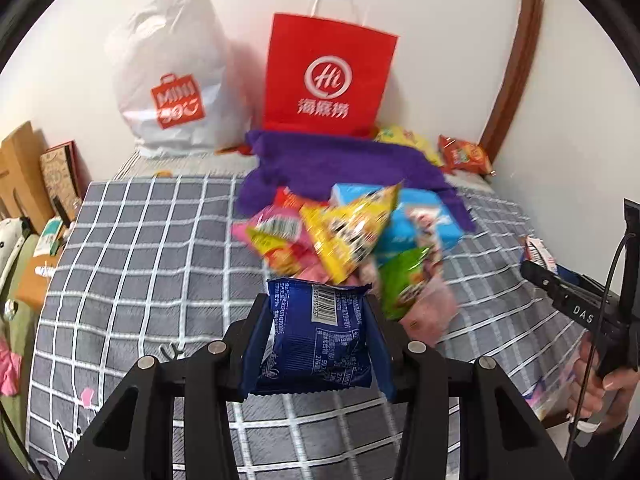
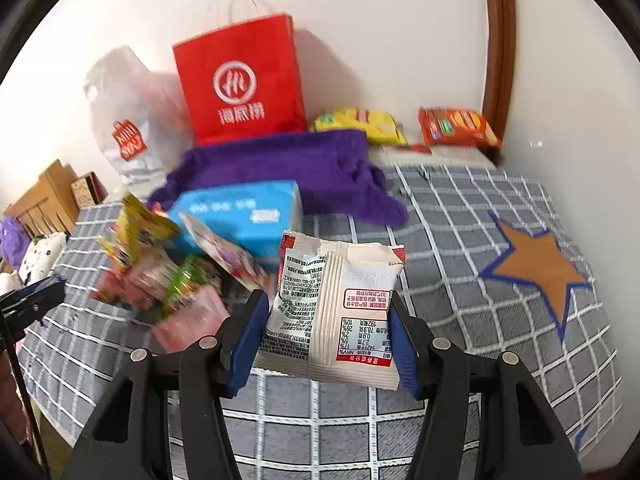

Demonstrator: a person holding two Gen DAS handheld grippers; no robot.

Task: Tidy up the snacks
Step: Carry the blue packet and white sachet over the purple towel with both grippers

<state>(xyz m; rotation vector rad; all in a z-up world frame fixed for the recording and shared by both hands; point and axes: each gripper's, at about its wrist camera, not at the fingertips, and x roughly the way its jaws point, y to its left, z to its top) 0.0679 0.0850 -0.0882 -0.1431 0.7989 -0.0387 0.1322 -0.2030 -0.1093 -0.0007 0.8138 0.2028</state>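
Note:
My left gripper (image 1: 318,316) is shut on a dark blue snack packet (image 1: 318,340) and holds it above the checked bed cover. My right gripper (image 2: 328,320) is shut on a white snack packet with red print (image 2: 334,312), also lifted above the bed. A pile of snack packets (image 1: 340,240) lies in the middle of the bed, with a light blue box (image 1: 424,220) among them; the pile also shows in the right wrist view (image 2: 160,276), left of my right gripper. The right gripper shows at the right edge of the left wrist view (image 1: 560,284).
A red paper bag (image 1: 328,76) and a white plastic bag (image 1: 172,80) stand against the far wall. A purple cloth (image 1: 340,168) lies in front of them. A yellow packet (image 2: 360,122) and an orange packet (image 2: 458,126) lie at the far right corner. Boxes (image 1: 24,172) stand left of the bed.

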